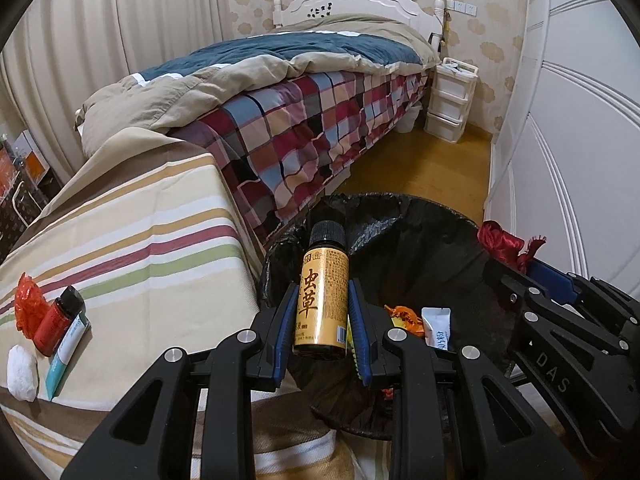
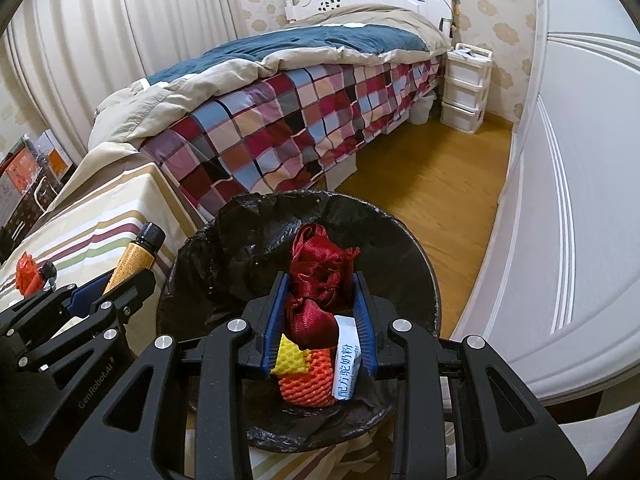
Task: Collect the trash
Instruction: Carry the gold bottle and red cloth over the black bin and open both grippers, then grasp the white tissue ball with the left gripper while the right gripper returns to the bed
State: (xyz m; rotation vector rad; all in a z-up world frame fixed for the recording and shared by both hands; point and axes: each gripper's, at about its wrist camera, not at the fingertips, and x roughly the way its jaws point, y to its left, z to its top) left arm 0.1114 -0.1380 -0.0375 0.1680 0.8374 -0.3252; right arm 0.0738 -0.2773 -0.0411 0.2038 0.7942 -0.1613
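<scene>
Left gripper [image 1: 320, 316] jaws grasp the gold bottle [image 1: 323, 296], right gripper [image 2: 320, 312] jaws the red pouch [image 2: 320, 280]; best release both squarely over the bin [image 2: 416, 264] at frame centre.

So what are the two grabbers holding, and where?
Left gripper: gold bottle, by its body. Right gripper: red ribbon bundle, around its middle.

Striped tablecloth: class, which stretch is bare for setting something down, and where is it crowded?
The striped tablecloth lies bare from the bed's side down to the trash bin. Its near-left corner is crowded: red wrapper, red bottle, white wad.
</scene>
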